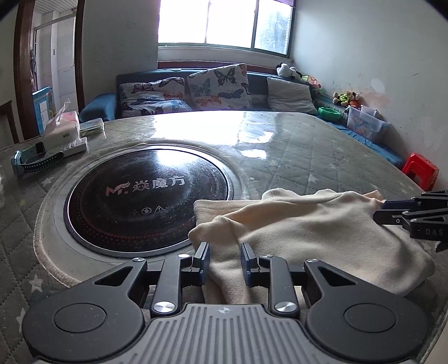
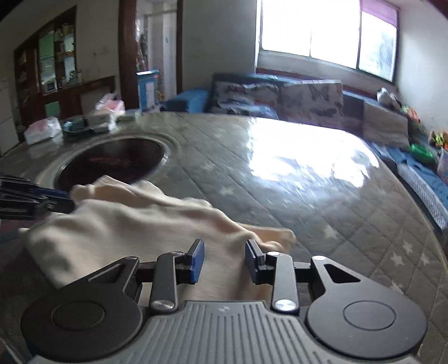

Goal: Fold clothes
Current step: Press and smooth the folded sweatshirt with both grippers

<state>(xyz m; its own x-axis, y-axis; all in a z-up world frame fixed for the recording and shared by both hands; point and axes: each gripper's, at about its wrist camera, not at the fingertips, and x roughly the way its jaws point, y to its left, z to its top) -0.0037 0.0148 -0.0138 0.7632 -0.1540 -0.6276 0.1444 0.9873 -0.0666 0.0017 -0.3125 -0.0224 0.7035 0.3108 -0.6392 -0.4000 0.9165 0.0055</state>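
Garment [image 1: 294,224] bunched between fingers of left claw [image 1: 225,261].

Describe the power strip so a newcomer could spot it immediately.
Start at the round black cooktop sunk into the quilted table, then look to the table's far left edge. The white power strip lies there flat under a tissue pack, beside a blue watch; it alone is long, white and flat.

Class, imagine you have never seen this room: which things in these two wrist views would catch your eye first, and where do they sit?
First, the cream garment bunched on the quilted table cover, with the left gripper and right gripper each closed on a fold of it. Next, the round black cooktop set into the table beside the cloth. Behind, the bright window glares above butterfly cushions.
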